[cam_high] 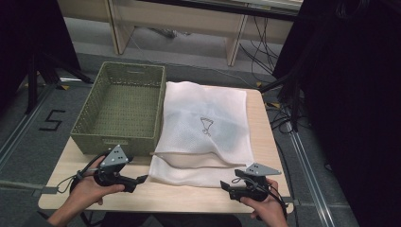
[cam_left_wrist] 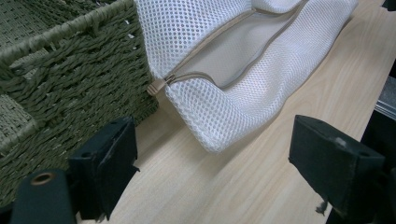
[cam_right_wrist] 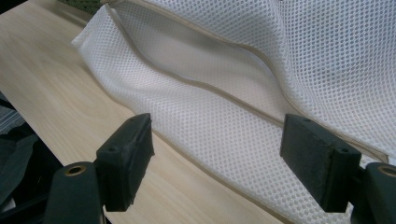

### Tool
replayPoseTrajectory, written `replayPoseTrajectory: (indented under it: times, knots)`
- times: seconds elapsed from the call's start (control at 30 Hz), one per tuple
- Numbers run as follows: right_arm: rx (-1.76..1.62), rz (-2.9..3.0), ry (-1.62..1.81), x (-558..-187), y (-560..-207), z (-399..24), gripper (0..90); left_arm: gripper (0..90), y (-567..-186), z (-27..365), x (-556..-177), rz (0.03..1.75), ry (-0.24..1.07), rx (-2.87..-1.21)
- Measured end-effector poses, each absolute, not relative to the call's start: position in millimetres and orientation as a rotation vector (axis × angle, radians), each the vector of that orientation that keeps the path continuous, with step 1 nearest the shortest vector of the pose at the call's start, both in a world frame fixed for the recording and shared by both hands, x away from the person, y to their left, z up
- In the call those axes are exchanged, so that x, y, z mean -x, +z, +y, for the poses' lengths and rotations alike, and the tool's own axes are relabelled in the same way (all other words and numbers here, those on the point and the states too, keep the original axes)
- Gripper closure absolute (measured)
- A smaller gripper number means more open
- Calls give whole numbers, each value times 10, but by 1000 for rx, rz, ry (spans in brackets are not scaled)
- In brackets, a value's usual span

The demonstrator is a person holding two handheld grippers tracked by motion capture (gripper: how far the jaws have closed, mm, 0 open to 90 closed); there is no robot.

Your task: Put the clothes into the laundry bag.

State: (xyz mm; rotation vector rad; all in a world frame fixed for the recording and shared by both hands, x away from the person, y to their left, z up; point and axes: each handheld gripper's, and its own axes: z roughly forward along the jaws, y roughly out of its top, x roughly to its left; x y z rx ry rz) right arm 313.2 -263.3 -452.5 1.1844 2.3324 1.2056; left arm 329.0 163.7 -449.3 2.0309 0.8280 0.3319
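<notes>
A white mesh laundry bag [cam_high: 204, 127] lies flat on the wooden table [cam_high: 265, 142], its beige zipper open along the near edge [cam_left_wrist: 224, 56] [cam_right_wrist: 201, 84]. The zipper pull [cam_left_wrist: 156, 86] sits at the bag's left corner by the basket. My left gripper [cam_high: 139, 182] rests near the table's front left, open, jaws wide apart and nothing between them [cam_left_wrist: 212, 168], a short way from the bag's corner. My right gripper [cam_high: 226, 185] is at the front right, open [cam_right_wrist: 217, 158], its jaws just short of the bag's lower edge.
An olive woven basket [cam_high: 120, 106] stands at the table's left, touching the bag's side. Beyond the table are shelving legs and cables [cam_high: 265, 42] on the floor. A floor marking "5" [cam_high: 51, 120] lies to the left.
</notes>
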Motion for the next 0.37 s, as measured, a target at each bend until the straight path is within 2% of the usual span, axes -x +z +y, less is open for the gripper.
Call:
replayPoseTrajectory:
  times: [0.37]
  knots:
    - [-1161,2334,1182,-3138,-4529,-2632,267,152,-4487,1647,-3304,802,347,-2058]
